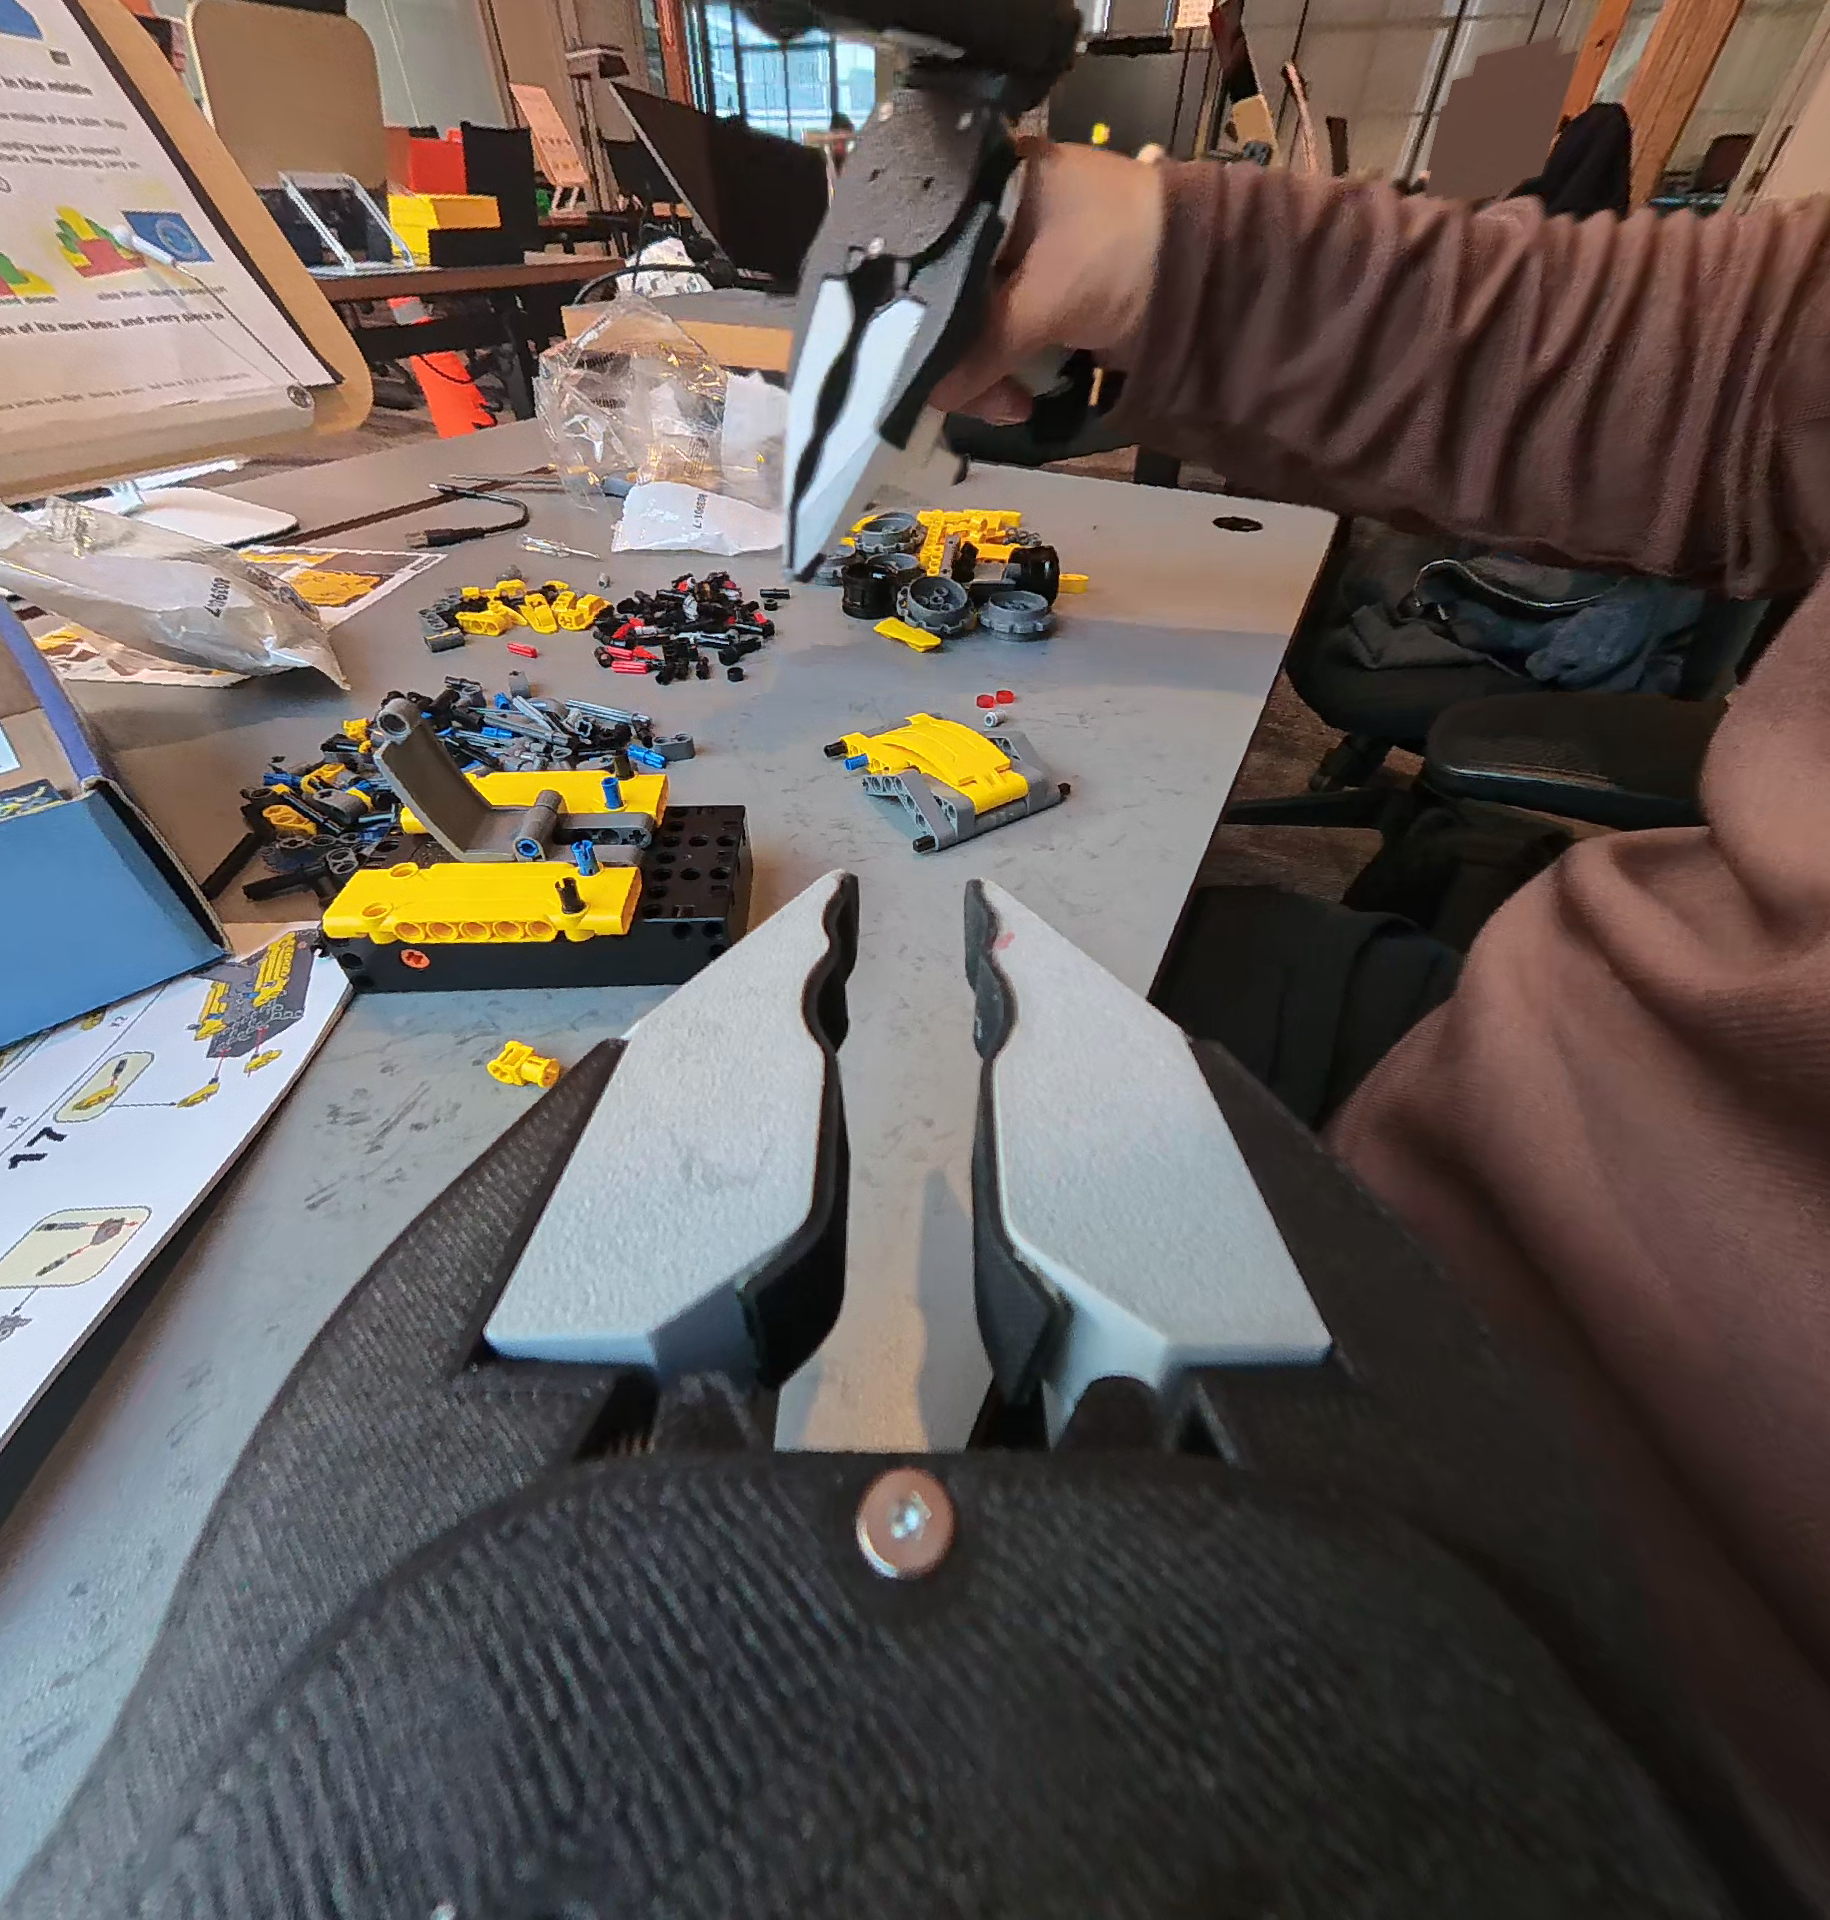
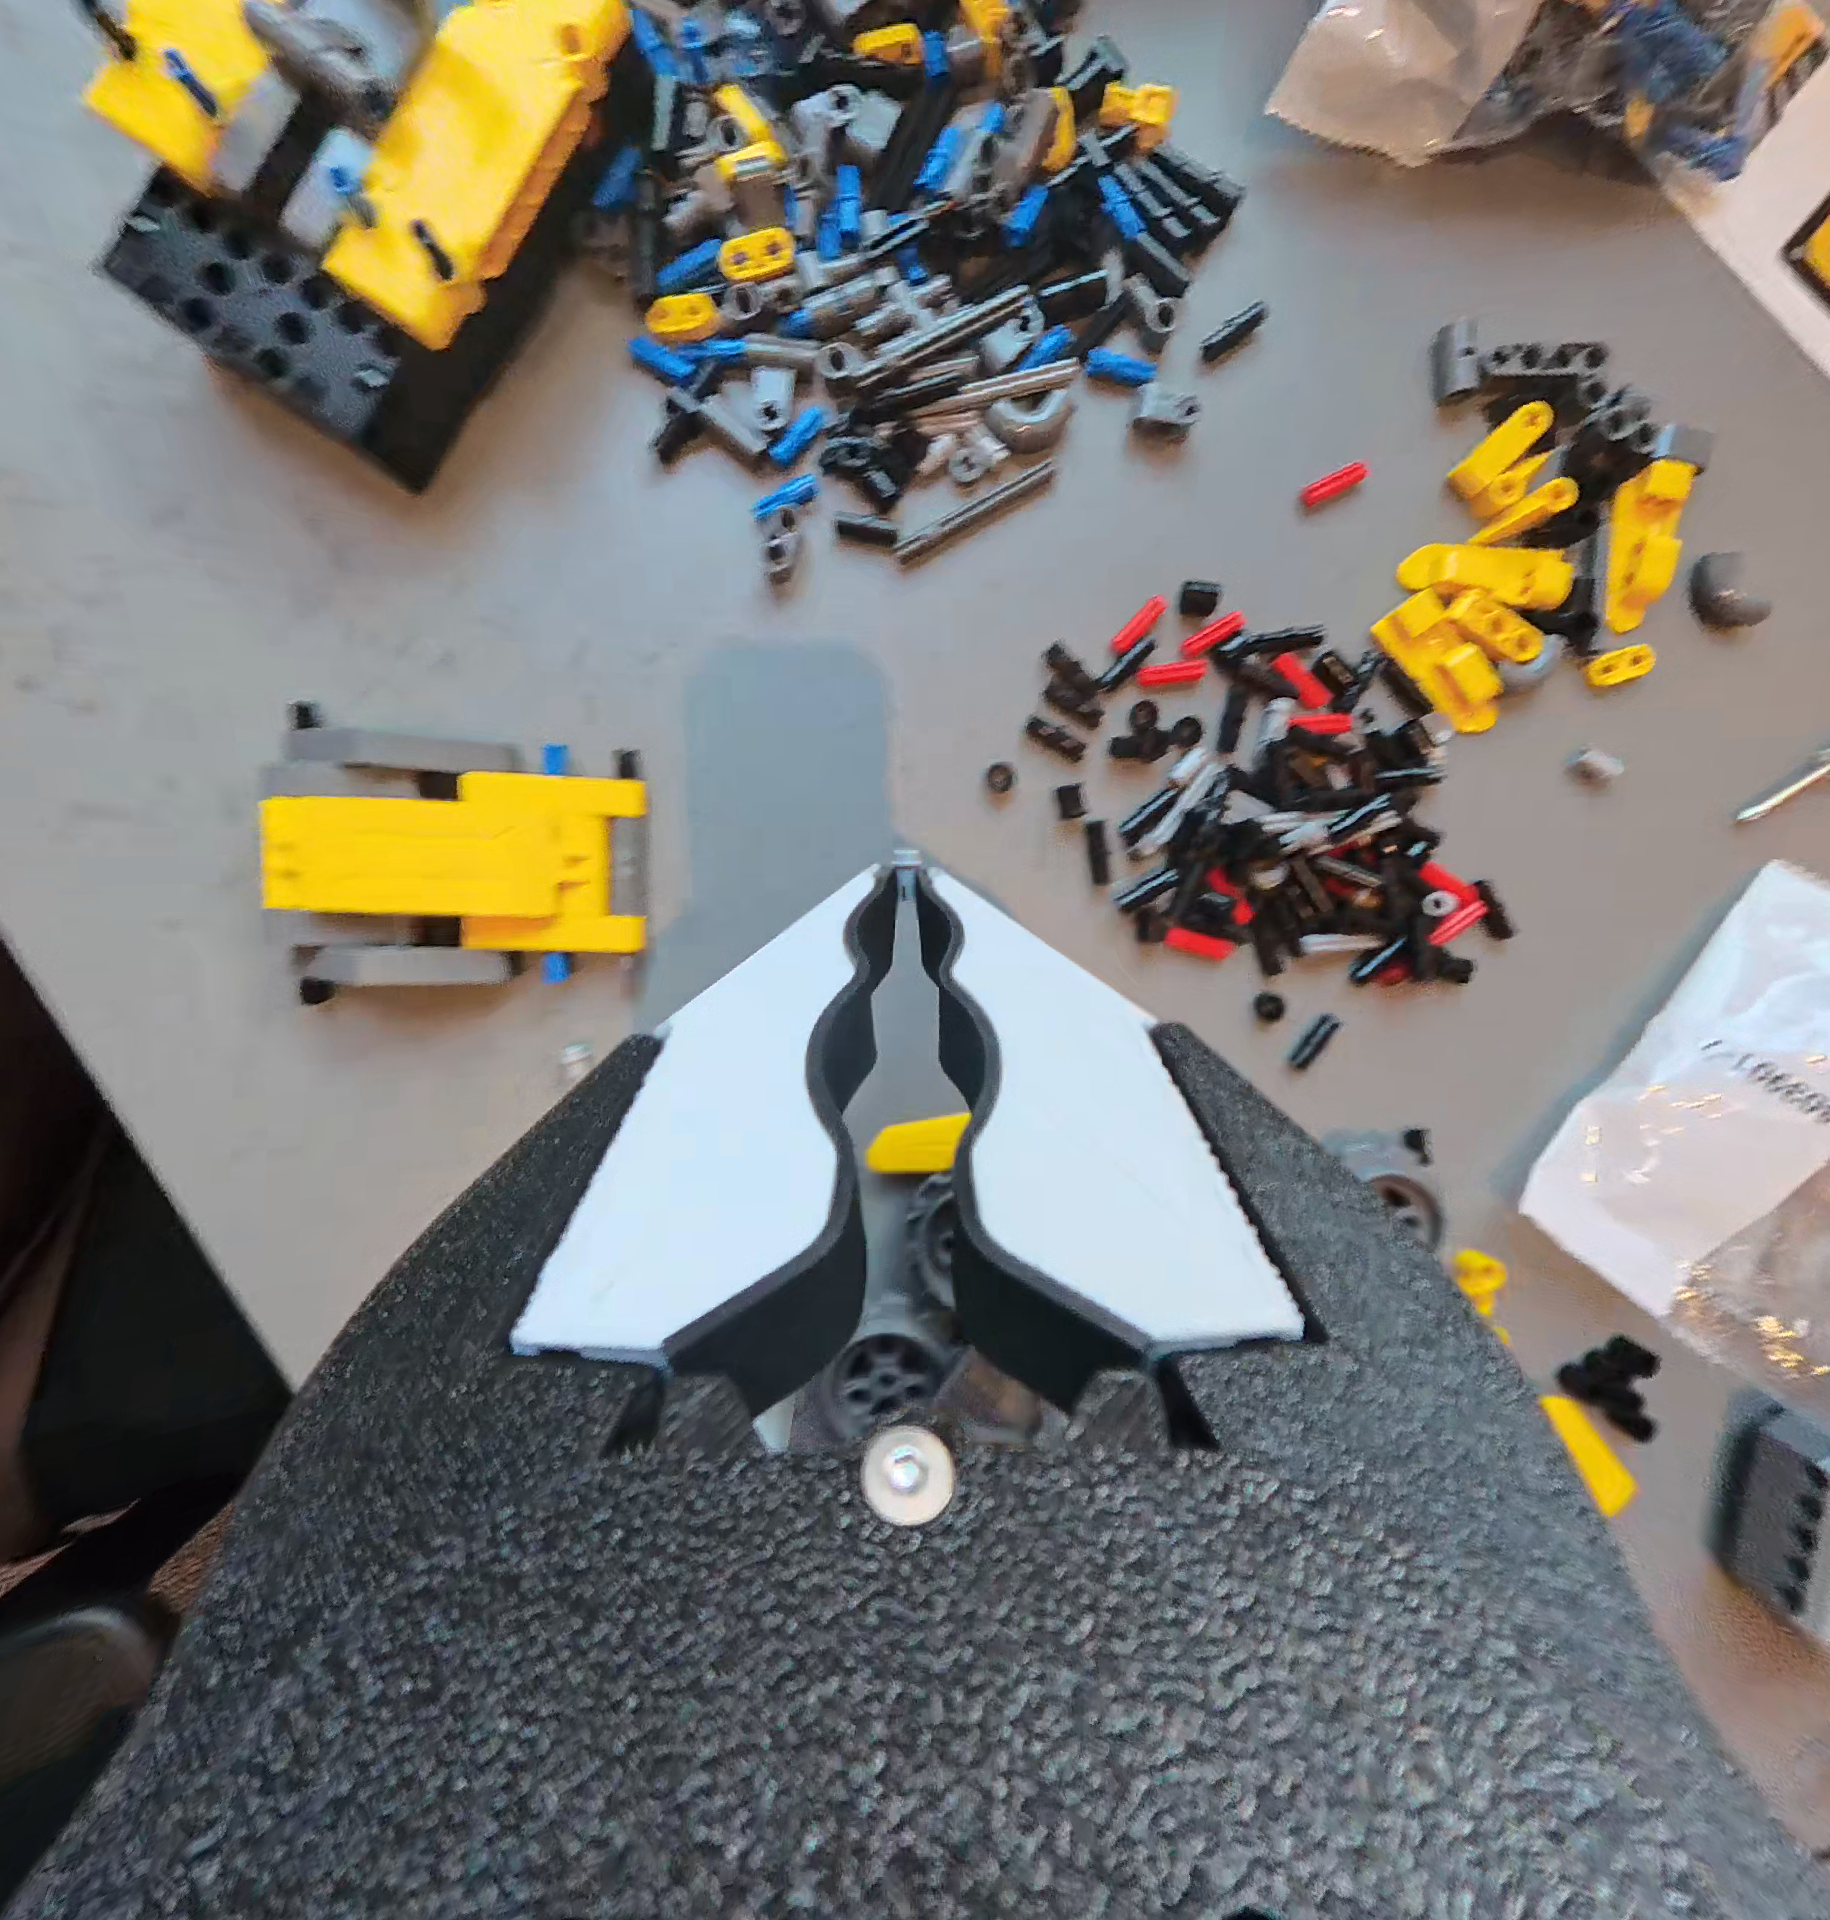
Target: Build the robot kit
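- Fingers of your left gripper (image 1: 909, 904) stand parted with bare grey table (image 1: 1150, 665) showing between them; they grip nothing and hang low over the near part of the tabletop.
- Just to the left of those fingertips sits the black-and-yellow brick assembly (image 1: 537, 894), with a single small yellow connector (image 1: 522, 1064) lying loose nearer you.
- Beyond the left gripper, a little to the right, lies the small yellow-and-grey sub-assembly (image 1: 942, 774), apart from everything else.
- Your right gripper (image 2: 906, 868) has its tips drawn almost together, pinching a tiny grey piece (image 2: 905, 860) at the very end; the frame is blurred, so what that piece is cannot be told.
- In the left wrist view your right gripper (image 1: 807, 556) points steeply down at the far side of the table, just left of the cluster of wheels and yellow parts (image 1: 942, 571).
- Left of that cluster lies the heap of black and red pins (image 1: 682, 629), then a bunch of yellow links (image 1: 521, 611).
- A mixed pile of blue, grey and black pieces (image 1: 495, 738) lies behind the big assembly.
- At the near left edge you have the open instruction booklet (image 1: 111, 1122) and a blue box (image 1: 49, 894); clear plastic bags (image 1: 641, 405) sit at the far end.
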